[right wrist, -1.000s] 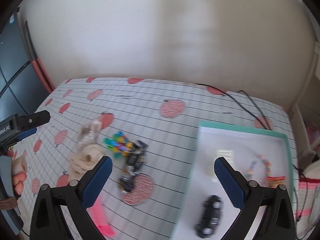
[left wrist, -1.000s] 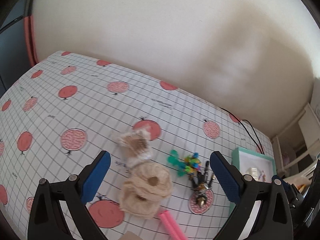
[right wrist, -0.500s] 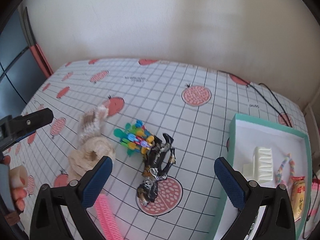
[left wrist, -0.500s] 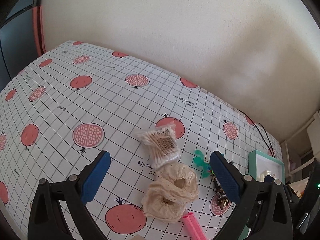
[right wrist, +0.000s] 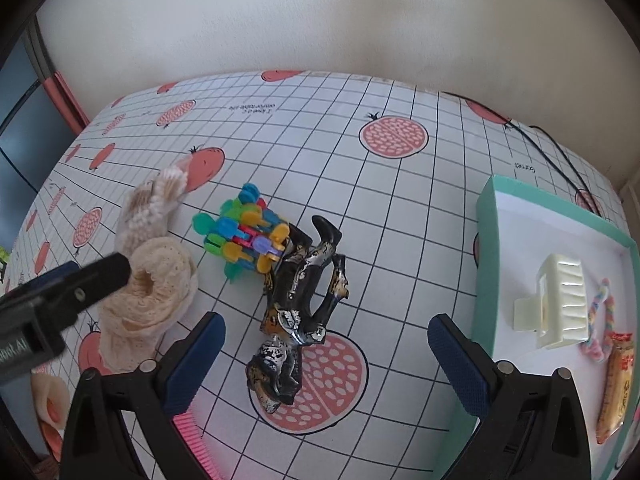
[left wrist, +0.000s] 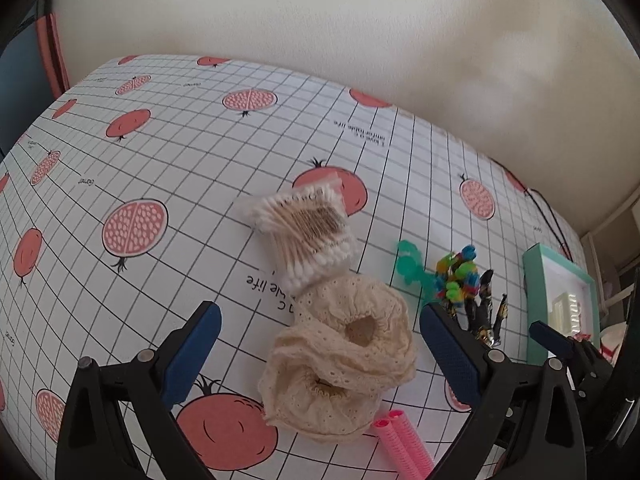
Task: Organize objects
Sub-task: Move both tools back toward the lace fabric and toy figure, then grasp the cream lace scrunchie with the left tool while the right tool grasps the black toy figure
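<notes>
My left hand-held gripper hangs wide open over the cream lace fabric bundle, which lies on the bench touching the pack of cotton swabs. My right hand-held gripper is also spread wide, above the black and gold figurine. The colourful clips touch the figurine's far left side. The teal tray sits right.

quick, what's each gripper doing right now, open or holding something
Left gripper: open, empty, over the cream lace fabric.
Right gripper: open, empty, over the black figurine.
</notes>
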Demonstrator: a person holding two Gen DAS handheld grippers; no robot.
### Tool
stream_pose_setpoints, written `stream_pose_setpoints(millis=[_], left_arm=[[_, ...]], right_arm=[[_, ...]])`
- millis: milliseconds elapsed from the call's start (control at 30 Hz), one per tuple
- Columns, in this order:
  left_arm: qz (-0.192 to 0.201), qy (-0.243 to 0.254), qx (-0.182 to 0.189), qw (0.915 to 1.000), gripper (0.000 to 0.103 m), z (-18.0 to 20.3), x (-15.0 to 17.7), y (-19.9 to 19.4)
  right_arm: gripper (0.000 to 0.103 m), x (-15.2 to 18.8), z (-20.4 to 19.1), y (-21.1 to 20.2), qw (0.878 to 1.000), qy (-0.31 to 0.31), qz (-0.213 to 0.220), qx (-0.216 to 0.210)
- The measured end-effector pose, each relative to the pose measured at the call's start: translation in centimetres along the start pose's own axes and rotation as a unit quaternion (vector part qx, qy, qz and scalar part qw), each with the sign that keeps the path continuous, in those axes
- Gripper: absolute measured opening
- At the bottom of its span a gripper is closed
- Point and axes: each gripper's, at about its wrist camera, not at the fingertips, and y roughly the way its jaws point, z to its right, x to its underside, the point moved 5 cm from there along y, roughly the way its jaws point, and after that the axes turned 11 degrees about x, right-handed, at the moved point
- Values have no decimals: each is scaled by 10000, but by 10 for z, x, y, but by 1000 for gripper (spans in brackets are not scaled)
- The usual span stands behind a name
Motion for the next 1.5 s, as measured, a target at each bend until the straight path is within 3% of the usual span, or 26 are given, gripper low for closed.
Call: stream_pose_setpoints(millis=[167,567,767,1133,1500], left_arm=[[-272,18,-70,9996,100,1,9,14],[-688,-171,-188,9973,99,-2,24,33],[-710,-225,-189,9970,97,-4,27,33],[-666,-6,-363,9971,66,0,28,30],[-592,-17,-350,9976,37,-1,27,25]], right_arm=[[98,4,-3,8,9999,-66,-104,-12],[77,6,-3,12,9997,-183,-129,64],[53,4,4,11,9998,-142,-72,84],[34,5,18,9,9999,32,-92,-82],[34,4,27,-2,9996,153,-40,-244]])
